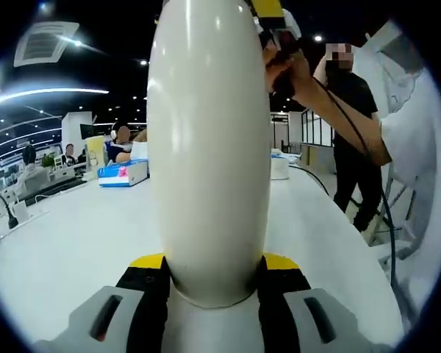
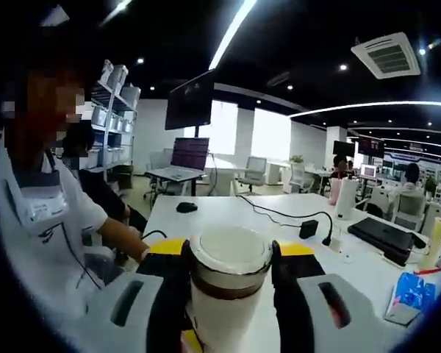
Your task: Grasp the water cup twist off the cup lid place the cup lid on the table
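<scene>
— Looking along the left tool (image 1: 209,283), what fills the middle of the frame?
— The water cup (image 1: 209,147), a smooth cream-white body, glossy, running from bottom centre up past the top edge. Its long axis points straight away from the camera, along the jaws. The left tool is clenched on it: black pads with yellow tips press both flanks of its near end.
— And the other end?
— In the right gripper view the cup lid (image 2: 230,259) sits at bottom centre, a pale cream disc with a dark brown band beneath it, its flat top facing up in the frame. The right tool (image 2: 230,283) is grasping it, black pads touching the lid on either side.
— What lies around it?
— A long white worktop (image 1: 73,243) stretches behind the cup. In the right gripper view it carries a black mouse (image 2: 186,207), a black cable (image 2: 283,215) and a closed dark laptop (image 2: 382,234) at the right. The room is an open office with a dark ceiling and strip lights; a person in black (image 1: 353,125) stands at upper right of the left gripper view.
</scene>
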The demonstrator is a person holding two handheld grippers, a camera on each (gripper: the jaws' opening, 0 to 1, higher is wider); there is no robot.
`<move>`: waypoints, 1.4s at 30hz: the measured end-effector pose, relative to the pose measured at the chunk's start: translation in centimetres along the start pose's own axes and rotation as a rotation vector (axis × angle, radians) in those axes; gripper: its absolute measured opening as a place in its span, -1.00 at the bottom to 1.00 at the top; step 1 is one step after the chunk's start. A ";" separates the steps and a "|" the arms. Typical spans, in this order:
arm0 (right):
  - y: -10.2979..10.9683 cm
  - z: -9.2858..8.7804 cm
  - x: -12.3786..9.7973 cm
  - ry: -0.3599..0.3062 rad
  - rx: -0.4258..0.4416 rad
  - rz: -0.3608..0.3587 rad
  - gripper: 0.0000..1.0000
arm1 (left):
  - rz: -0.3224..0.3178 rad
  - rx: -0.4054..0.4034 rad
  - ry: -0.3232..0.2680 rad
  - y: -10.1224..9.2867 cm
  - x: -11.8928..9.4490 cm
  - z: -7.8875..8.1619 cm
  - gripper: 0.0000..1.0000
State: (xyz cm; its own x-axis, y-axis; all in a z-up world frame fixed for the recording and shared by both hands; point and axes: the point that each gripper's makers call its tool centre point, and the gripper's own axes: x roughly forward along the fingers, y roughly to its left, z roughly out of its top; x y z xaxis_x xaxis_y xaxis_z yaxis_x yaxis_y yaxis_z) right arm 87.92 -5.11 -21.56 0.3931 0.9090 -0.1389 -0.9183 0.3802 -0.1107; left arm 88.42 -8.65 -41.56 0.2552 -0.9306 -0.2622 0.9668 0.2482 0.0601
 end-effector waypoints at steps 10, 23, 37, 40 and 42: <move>-0.1 0.0 0.1 0.017 -0.033 -0.032 -0.04 | 0.003 -0.002 -0.001 0.0 0.0 0.0 -0.03; -0.1 0.4 0.0 -0.024 0.074 -0.052 -0.06 | 0.000 0.003 -0.002 -0.1 0.0 0.1 -0.03; 0.1 0.5 -0.2 -0.053 0.100 -0.055 -0.08 | -0.005 0.004 -0.002 -0.2 0.1 0.1 -0.03; 0.2 0.5 -0.1 -0.052 0.100 -0.057 -0.08 | -0.005 0.004 -0.001 -0.3 0.1 0.1 -0.03; 0.1 0.7 -0.3 -0.054 0.093 -0.064 -0.08 | -0.005 0.004 -0.001 -0.3 0.1 0.1 -0.03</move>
State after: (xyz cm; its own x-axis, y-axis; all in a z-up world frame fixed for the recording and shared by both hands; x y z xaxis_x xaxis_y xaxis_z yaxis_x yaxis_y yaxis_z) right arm 87.68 -5.19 -20.82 0.4502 0.8893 -0.0807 -0.8928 0.4496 -0.0260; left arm 88.20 -8.85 -41.53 0.2500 -0.9323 -0.2612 0.9682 0.2421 0.0624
